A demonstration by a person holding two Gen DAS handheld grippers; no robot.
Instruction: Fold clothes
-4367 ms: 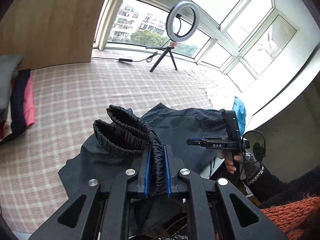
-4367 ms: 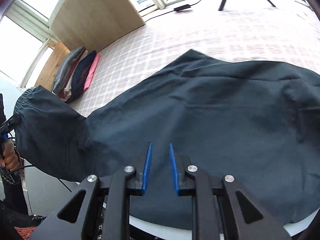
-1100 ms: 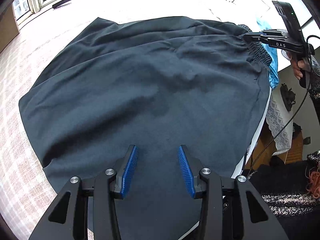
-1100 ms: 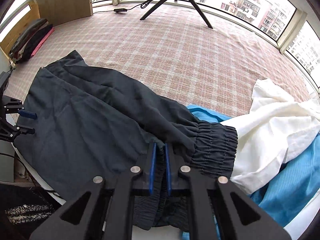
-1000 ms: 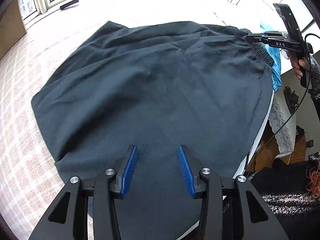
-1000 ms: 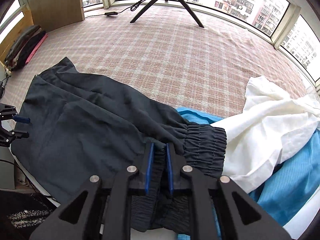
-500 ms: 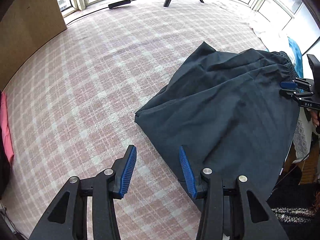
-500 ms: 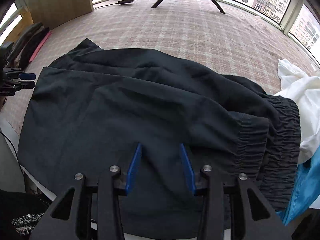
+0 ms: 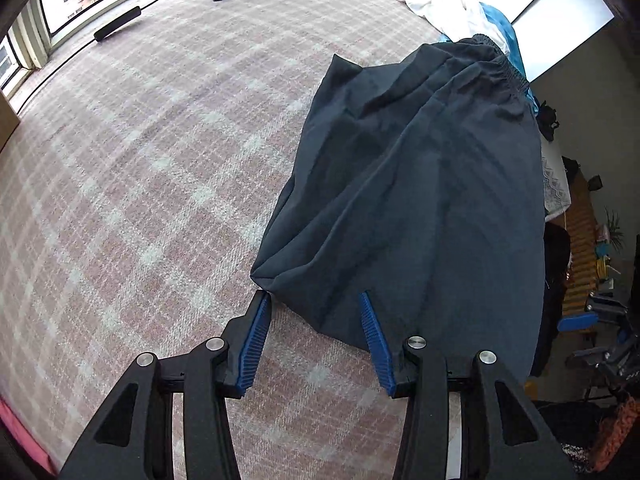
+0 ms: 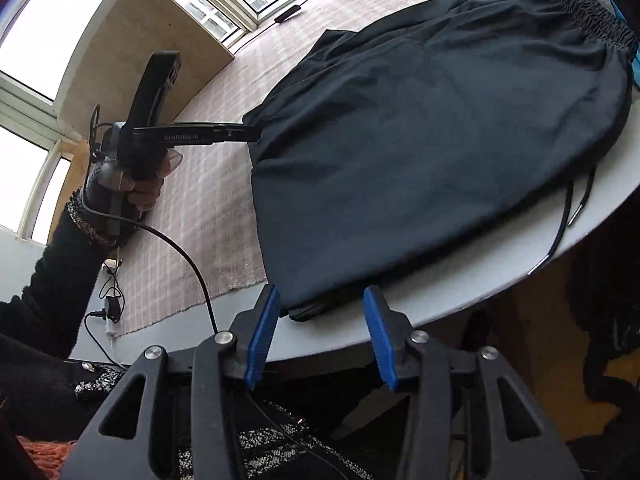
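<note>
Both grippers, left gripper (image 9: 314, 340) and right gripper (image 10: 318, 334), now gape empty, having released the dark trousers (image 9: 420, 184), doubled over along the bed's (image 9: 140, 160) near edge.

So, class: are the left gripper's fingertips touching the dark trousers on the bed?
Cannot tell. In the left wrist view the open left gripper brackets the hem of the dark trousers; the tips overlap the cloth, but neither view plainly shows contact or a gap.

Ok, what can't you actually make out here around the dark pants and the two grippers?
- Pants' underside: hidden by their own folded layers, both views.
- White and blue clothes: mostly behind the waistband, left wrist view.
- Right hand-held gripper: cut off by the left view's edge.
- Left hand-held gripper: fingertips edge-on at the cloth in the right view.
</note>
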